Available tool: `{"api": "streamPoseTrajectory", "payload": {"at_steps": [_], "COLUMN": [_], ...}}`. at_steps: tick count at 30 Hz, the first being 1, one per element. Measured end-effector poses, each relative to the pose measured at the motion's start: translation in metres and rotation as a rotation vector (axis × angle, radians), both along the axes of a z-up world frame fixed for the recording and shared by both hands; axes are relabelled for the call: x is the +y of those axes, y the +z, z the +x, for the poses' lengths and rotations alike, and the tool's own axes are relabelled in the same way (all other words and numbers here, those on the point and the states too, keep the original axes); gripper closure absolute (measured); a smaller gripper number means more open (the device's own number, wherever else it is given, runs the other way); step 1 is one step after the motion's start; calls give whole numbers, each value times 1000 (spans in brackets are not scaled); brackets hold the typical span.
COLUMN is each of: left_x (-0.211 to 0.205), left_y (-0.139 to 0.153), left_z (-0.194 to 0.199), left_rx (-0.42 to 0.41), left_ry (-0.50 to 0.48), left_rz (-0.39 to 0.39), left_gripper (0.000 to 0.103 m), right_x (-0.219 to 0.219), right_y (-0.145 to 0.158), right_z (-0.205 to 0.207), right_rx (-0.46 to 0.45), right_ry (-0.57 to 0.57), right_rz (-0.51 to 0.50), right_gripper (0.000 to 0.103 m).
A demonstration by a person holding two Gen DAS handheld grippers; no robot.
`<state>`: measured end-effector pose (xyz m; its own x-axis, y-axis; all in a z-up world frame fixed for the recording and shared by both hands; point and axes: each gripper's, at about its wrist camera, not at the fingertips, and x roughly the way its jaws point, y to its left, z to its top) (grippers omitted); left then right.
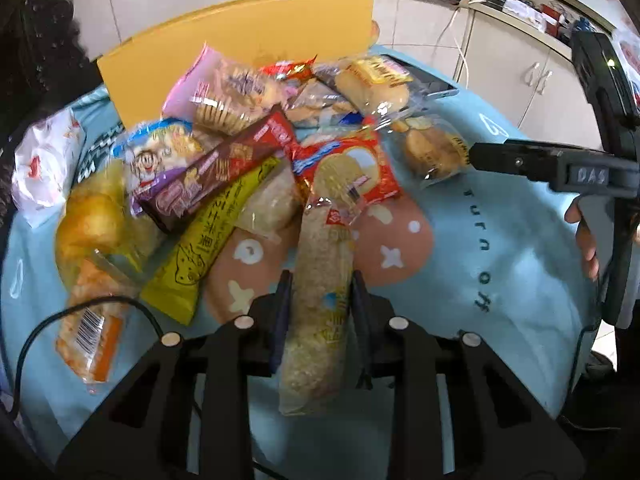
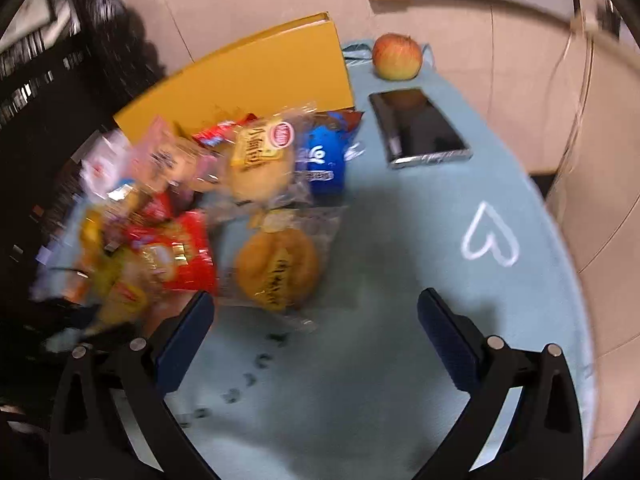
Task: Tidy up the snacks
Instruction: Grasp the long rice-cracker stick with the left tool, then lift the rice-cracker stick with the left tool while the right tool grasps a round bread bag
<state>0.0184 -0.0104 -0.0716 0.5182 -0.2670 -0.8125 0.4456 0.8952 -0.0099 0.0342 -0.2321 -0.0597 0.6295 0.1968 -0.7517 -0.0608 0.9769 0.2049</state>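
Note:
A heap of wrapped snacks [image 1: 248, 148] lies on a light blue cloth [image 1: 500, 248] in front of a yellow box [image 1: 240, 36]. My left gripper [image 1: 320, 292] is shut on a long clear-wrapped rice-crisp bar [image 1: 316, 292], which points toward the heap. My right gripper [image 2: 316, 320] is open and empty above the cloth, just right of the heap; it also shows in the left wrist view [image 1: 520, 158]. A round bun in clear wrap [image 2: 276, 268] lies just ahead of its left finger [image 2: 188, 332]. A red packet [image 2: 176, 256] and a blue packet [image 2: 320, 160] are in the heap.
An apple [image 2: 397, 56] and a dark phone [image 2: 418, 128] lie at the far side of the cloth. A white crumpled bag [image 1: 44, 164] sits at the left edge. A black cable [image 1: 80, 312] runs by my left gripper. Cabinets stand behind.

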Motion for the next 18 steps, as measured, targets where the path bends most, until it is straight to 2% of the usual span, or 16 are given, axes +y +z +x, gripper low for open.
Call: {"api": "streamPoseTrajectory", "payload": {"at_steps": [2, 3, 5, 9, 10, 11, 13, 16, 18], "left_x": [3, 4, 7, 6, 7, 4, 1, -8, -10], "left_y": [-3, -5, -8, -12, -12, -12, -13, -15, -15], "left_z": [5, 7, 8, 9, 9, 11, 8, 1, -3], "left_rx": [13, 16, 21, 6, 5, 4, -4, -33, -31], "left_ry": [13, 16, 23, 27, 29, 35, 34, 16, 20], "left_rz": [-35, -45, -64, -67, -71, -75, -69, -17, -7], "left_gripper": [74, 73, 73, 70, 69, 69, 65, 56, 55], "right_x": [5, 10, 22, 41, 44, 47, 54, 49, 42], "right_y": [-1, -1, -4, -10, -10, -11, -9, -9, -9], "right_z": [4, 8, 16, 34, 36, 37, 32, 24, 20], "right_rx": [-11, -9, 3, 25, 25, 29, 9, 10, 18], "right_ry": [18, 34, 75, 95, 93, 100, 111, 126, 129], "right_rz": [-20, -35, -86, -100, -108, -119, -166, -120, -72], "right_gripper": [4, 16, 32, 33, 35, 43, 48, 49, 50]}}
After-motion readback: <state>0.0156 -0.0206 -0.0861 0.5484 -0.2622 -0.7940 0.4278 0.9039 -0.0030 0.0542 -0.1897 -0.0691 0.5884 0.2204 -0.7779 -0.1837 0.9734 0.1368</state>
